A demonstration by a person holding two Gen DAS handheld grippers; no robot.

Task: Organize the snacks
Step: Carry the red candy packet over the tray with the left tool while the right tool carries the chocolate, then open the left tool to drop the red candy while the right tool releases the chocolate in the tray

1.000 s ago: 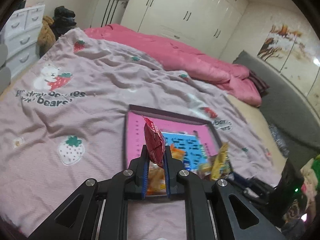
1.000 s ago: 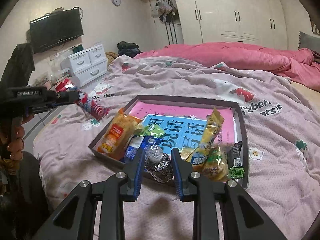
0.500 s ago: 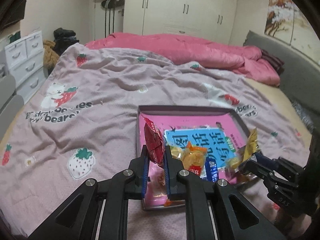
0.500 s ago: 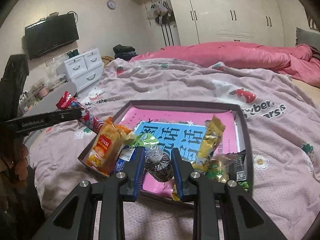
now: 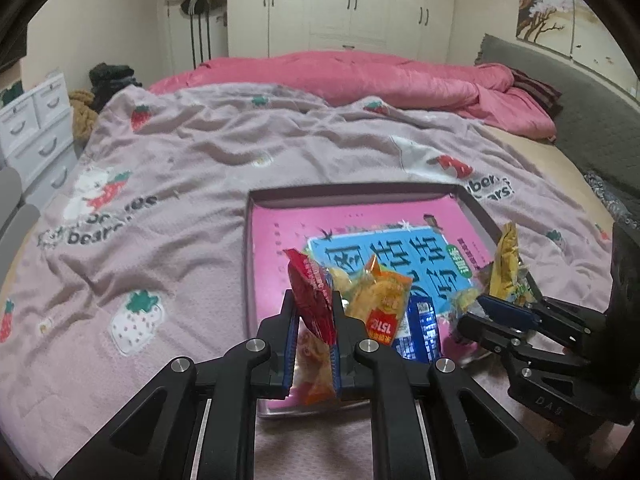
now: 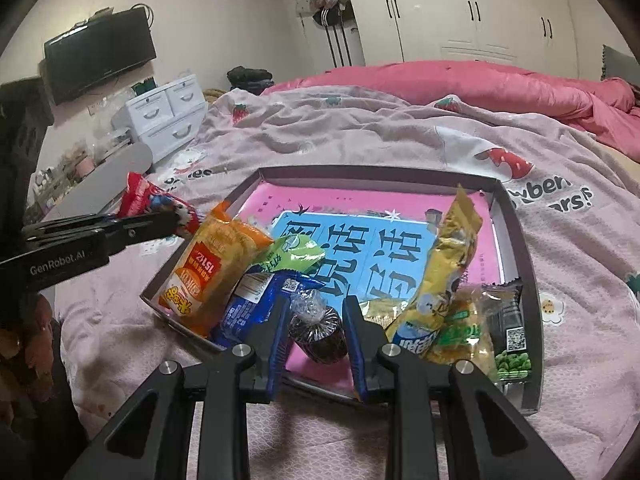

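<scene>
The left tool point(image 5: 314, 334) is squeezing a red snack bag point(image 5: 311, 300) between its 2 fingers, and the bag sticks up above them. It hangs over the near left corner of the gray tray point(image 5: 250, 248), which sits on a bed with a pink strawberry blanket point(image 5: 160, 168). From the right side you can see this same red snack bag point(image 6: 138, 200) held out just past the tray's left edge point(image 6: 248, 188). The right tool point(image 6: 318, 334) has its 2 fingers closed narrow on a small dark cake in clear wrap point(image 6: 320, 330), low at the near side of the tray. Inside the tray lies a pink and blue book point(image 6: 360, 240) with big letters on it. Snacks are piled at the near end of the tray. An orange bag point(image 6: 212, 268) leans on the near left corner. Next to it is a blue packet point(image 6: 248, 308), with a green packet point(image 6: 288, 254) behind that one. A tall yellow bag point(image 6: 444, 280) stands tilted on the right, and a black packet with green peas point(image 6: 512, 340) lies along the right wall. Far back on the bed is a bright pink quilt point(image 5: 380, 76). White drawers point(image 6: 168, 116) stand to the left, and a TV point(image 6: 100, 60) hangs on the wall.
</scene>
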